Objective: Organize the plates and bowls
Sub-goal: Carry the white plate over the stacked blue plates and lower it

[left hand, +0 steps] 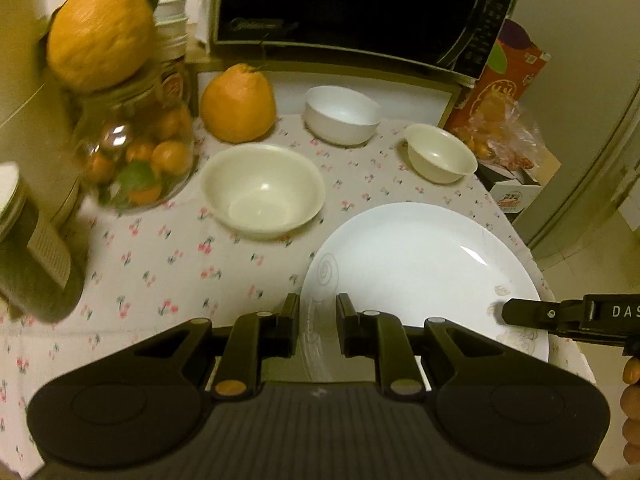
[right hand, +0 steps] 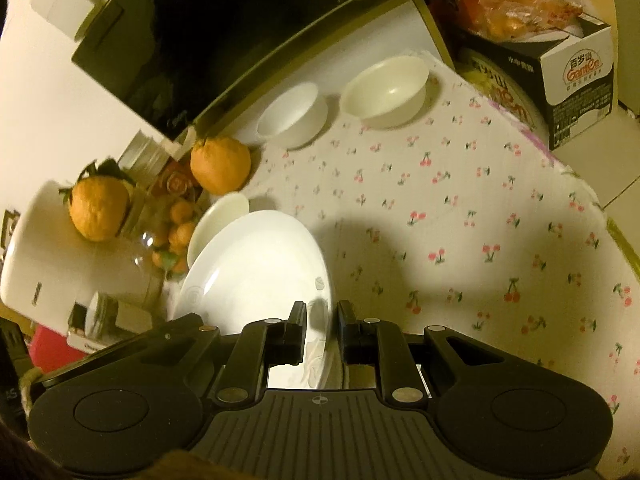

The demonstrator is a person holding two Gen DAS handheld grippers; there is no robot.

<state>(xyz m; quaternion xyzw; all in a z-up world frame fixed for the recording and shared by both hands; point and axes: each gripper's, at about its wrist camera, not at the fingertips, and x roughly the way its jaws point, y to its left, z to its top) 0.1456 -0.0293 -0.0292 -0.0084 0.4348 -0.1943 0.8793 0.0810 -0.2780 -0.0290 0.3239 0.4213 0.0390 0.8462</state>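
Note:
A large white plate (left hand: 420, 276) with grey swirl marks is held at its rim by both grippers. My left gripper (left hand: 318, 320) is shut on its near left rim. My right gripper (right hand: 322, 326) is shut on its right rim and shows from the side in the left wrist view (left hand: 508, 312). The plate (right hand: 260, 272) looks tilted and lifted over the cherry-print tablecloth (right hand: 460, 220). A wide cream bowl (left hand: 262, 190) stands behind it, partly hidden in the right wrist view (right hand: 220, 216). A white bowl (left hand: 340, 114) and a smaller cream bowl (left hand: 440, 152) stand further back.
A black microwave (left hand: 344, 4) fills the back of the table. A large orange fruit (left hand: 238, 102) sits before it, another (left hand: 98, 28) tops a glass jar of small oranges (left hand: 136, 152). Boxes and a bag of fruit (left hand: 500, 128) crowd the right edge. A dark jar (left hand: 28, 256) stands left.

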